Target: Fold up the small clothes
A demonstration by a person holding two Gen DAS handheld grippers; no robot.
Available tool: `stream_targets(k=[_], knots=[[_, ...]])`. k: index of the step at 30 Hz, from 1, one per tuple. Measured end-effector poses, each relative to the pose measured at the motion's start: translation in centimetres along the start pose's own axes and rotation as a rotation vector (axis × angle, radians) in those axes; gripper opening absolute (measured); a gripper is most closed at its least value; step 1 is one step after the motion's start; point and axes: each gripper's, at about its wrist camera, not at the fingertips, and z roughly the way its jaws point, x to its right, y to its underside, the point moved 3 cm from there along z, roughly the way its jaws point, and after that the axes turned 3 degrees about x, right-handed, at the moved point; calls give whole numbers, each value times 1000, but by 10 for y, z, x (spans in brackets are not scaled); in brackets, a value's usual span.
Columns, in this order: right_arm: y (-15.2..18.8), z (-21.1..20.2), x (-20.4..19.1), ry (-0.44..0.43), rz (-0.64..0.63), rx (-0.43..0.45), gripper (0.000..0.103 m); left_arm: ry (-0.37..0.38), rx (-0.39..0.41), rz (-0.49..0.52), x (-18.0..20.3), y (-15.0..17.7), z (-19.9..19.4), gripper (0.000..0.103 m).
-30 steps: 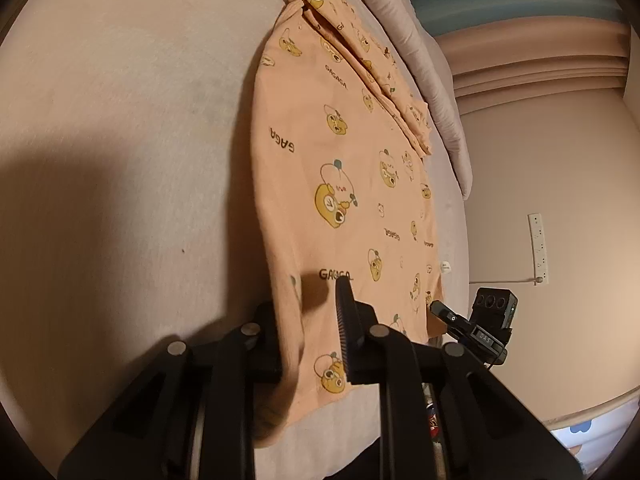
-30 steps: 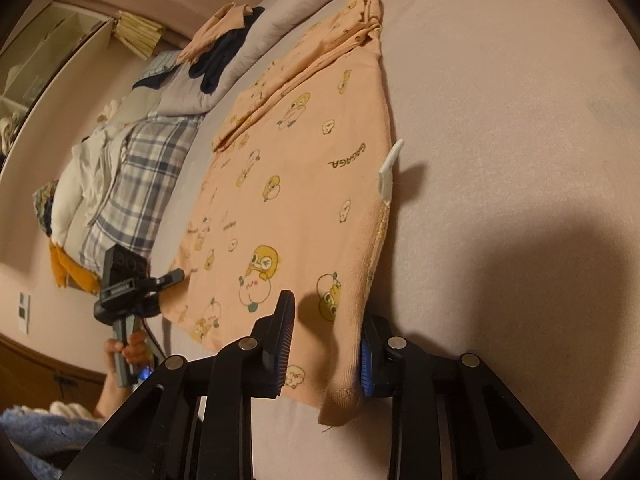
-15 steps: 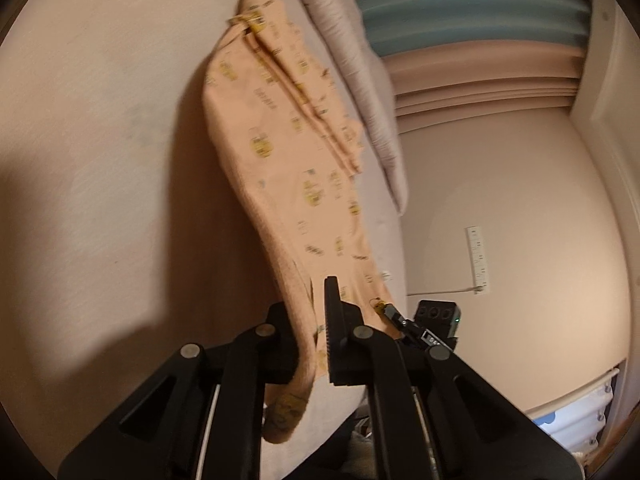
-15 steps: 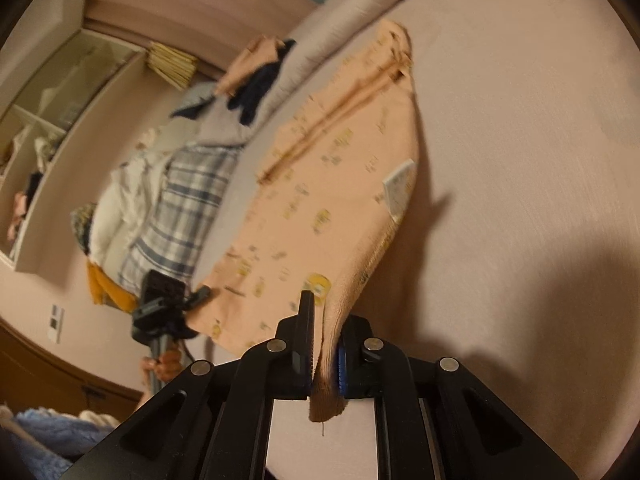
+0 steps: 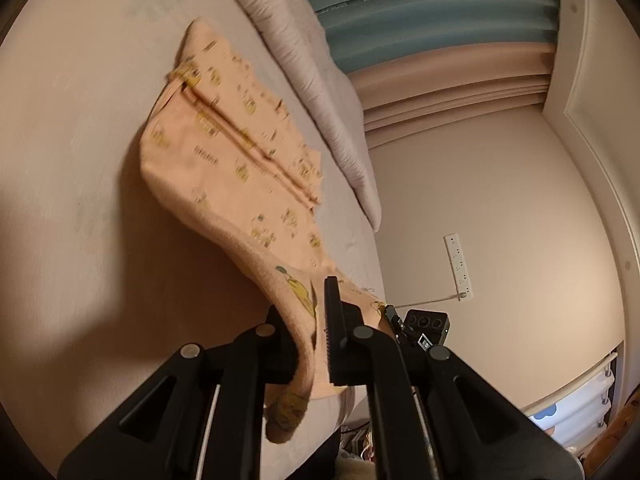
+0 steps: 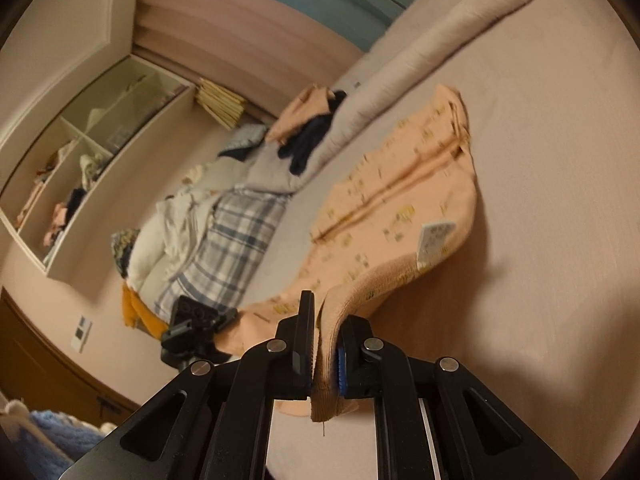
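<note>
Mid-fold: near hem of the peach garment (image 5: 224,168) lifted off the bed (image 5: 80,160), far end with the collar lying flat by the rolled grey quilt (image 5: 304,80). Garment already narrowed, sleeves folded in along two lengthwise creases.

Left gripper (image 5: 320,320) clamped tight on one hem corner, cloth pinched between the pads, loose tail drooping below the jaws. Right gripper (image 6: 325,336) likewise clamped on the other hem corner, ribbed edge bunched between the black jaw and the blue pad (image 6: 341,368).

Next, by judgement: carry both corners together over the garment toward the collar, level and at equal pace, lay hem onto the upper part, then release. Uneven pace likely to skew the fold.

Material: soft knit, peach with small yellow cartoon prints, ribbed hem, limp, sags between the two grips. White care label (image 6: 434,240) sticking out at the garment's side seam. Bed cover under the garment smooth, pale pink, matte.

Beyond the garment: plaid blanket (image 6: 236,240) and a pile of other clothes (image 6: 308,128) further along the quilt.
</note>
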Motion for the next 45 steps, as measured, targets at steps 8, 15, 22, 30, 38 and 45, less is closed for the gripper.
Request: stream_targets(k=[8, 15, 22, 30, 38, 45], knots=[[-33, 6, -7, 7, -55, 64, 12, 14, 36, 43, 14, -35, 5, 5], [-60, 23, -13, 73, -151, 83, 12, -2, 66, 67, 16, -72, 18, 5], [-90, 41, -2, 163, -181, 116, 12, -16, 92, 75, 11, -104, 30, 5], [-116, 69, 18, 228, -165, 102, 12, -26, 89, 39, -8, -140, 53, 5], [-122, 90, 23, 257, -174, 56, 12, -10, 66, -51, -39, -148, 75, 3], [-143, 100, 19, 250, -173, 89, 12, 49, 130, -64, -30, -172, 70, 3]])
